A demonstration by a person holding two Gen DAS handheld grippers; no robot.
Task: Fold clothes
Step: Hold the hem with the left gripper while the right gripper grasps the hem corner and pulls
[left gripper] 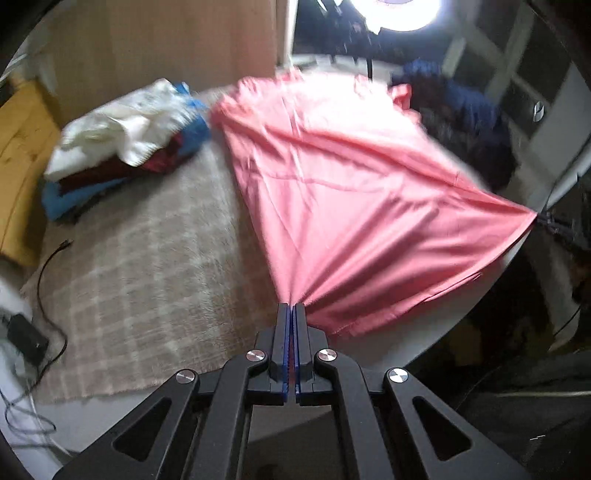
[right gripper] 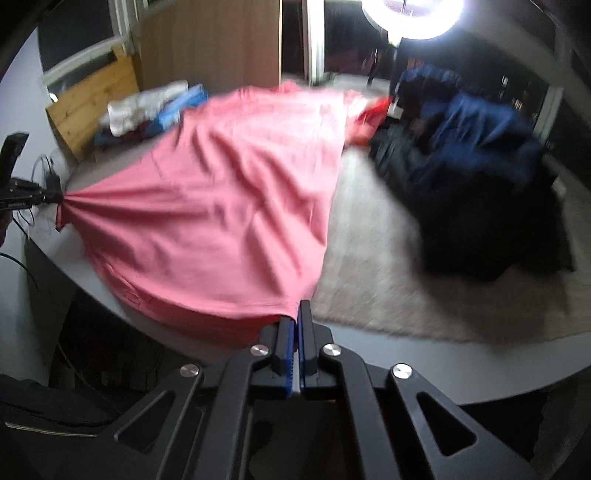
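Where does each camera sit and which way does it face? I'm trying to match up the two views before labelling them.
Left wrist view: sits on the left gripper, looking forward along its shut fingers over the pink garment toward the stack of folded clothes; the right gripper shows at the far corner.
Right wrist view: sits on the right gripper, facing across the same garment toward the dark clothes pile; the left gripper shows at the left.
Shared: garment, beige rug, folded stack, lamp.

Motion-blurred folded pile (left gripper: 122, 144) and dark heap (right gripper: 480, 192)
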